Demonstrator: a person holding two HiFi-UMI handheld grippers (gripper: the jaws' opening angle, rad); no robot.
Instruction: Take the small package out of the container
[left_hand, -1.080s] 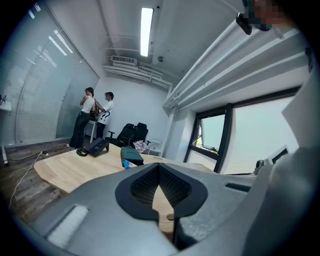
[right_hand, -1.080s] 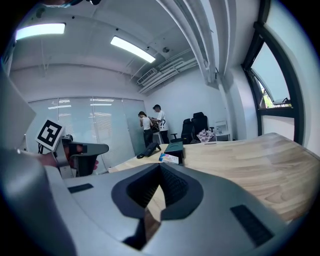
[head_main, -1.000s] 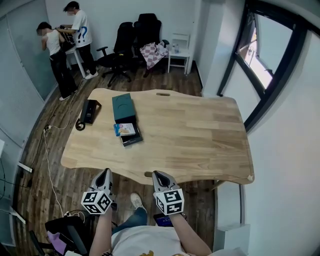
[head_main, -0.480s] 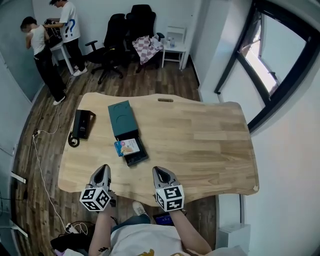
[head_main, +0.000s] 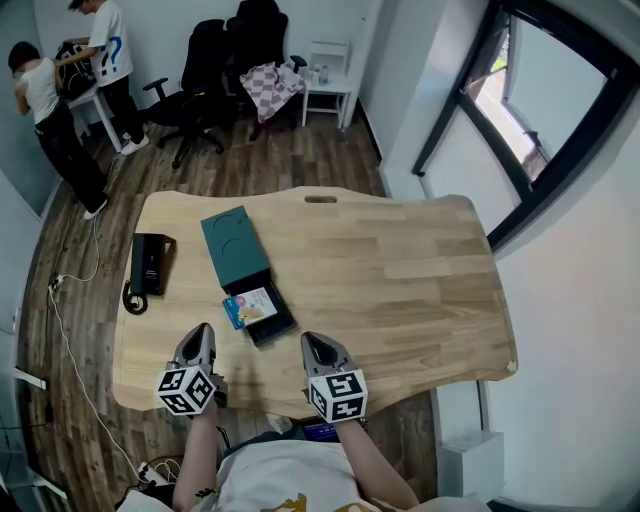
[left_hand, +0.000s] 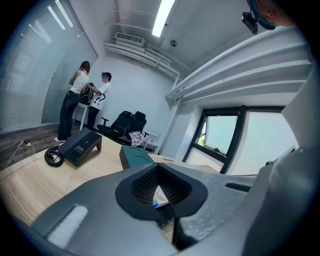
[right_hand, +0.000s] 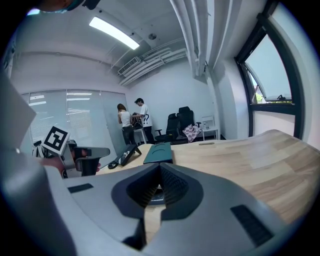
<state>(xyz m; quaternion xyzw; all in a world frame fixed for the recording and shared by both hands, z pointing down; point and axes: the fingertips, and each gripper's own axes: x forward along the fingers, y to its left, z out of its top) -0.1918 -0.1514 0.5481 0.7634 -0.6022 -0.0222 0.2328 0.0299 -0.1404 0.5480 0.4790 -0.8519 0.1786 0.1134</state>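
Approach stage, seen nearest first. My left tongs (head_main: 203, 332) and right tongs (head_main: 311, 341) are both pressed together with nothing pinched in them. A second ago their tips hung over the floor, short of the tabletop (head_main: 400, 280); they now reach over its near edge, side by side and well apart. Just beyond the left tongs, and slightly towards the right tongs, lies the open black container (head_main: 276, 322). The small package (head_main: 251, 306), a flat colourful pack, rests in it with one side overhanging the container's left rim. In the left gripper view the pack shows through the gap behind the closed tips. Touching the far end of the container lies the teal lid (head_main: 232, 245), flat on the wood. Further left sits a black device (head_main: 150, 263) with a coiled cable (head_main: 133, 297) beside it. None of these items has shifted on the tabletop over the last second; only my tongs and my viewpoint have come forward. At the far end of the room two people (head_main: 70, 70) stand by a desk, clear of the work. In my judgement the removal has not begun: the gap to the container has been closed, and one pair of tongs must spread before it can take the pack.
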